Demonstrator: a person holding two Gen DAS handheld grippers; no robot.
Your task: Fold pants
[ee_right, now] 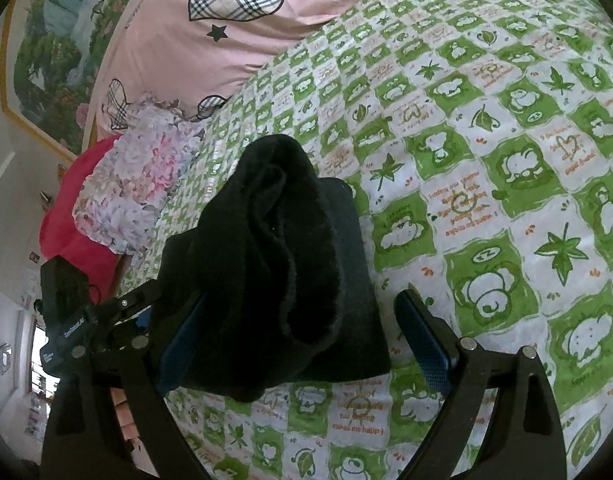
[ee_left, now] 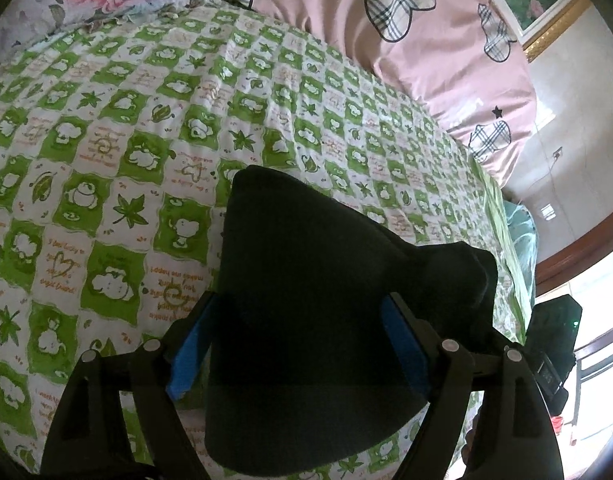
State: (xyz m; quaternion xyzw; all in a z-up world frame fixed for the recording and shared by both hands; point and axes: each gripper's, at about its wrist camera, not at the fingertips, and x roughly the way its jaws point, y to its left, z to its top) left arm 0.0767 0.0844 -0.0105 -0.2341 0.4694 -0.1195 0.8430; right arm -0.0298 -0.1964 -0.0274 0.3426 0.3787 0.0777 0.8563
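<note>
Through my left wrist camera, my left gripper [ee_left: 298, 344] stands spread wide, released, the folded black pants [ee_left: 306, 300] lying between its blue pads on the green-checked bedsheet [ee_left: 126, 140]. Through my right wrist camera, my right gripper [ee_right: 302, 340] is released too, the pants [ee_right: 274, 264] bunched between its fingers, the right pad clear of the cloth.

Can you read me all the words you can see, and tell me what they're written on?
"makes me happy": orange print on the green-and-white checked cotton bedsheet, near the bottom of the right wrist view.
"ZZ": on a green square of the same sheet, above a sleeping cartoon animal.
Other orange lines on the sheet: upside down or blurred, unreadable.
White lettering on the black left gripper body: too blurred to read.
</note>
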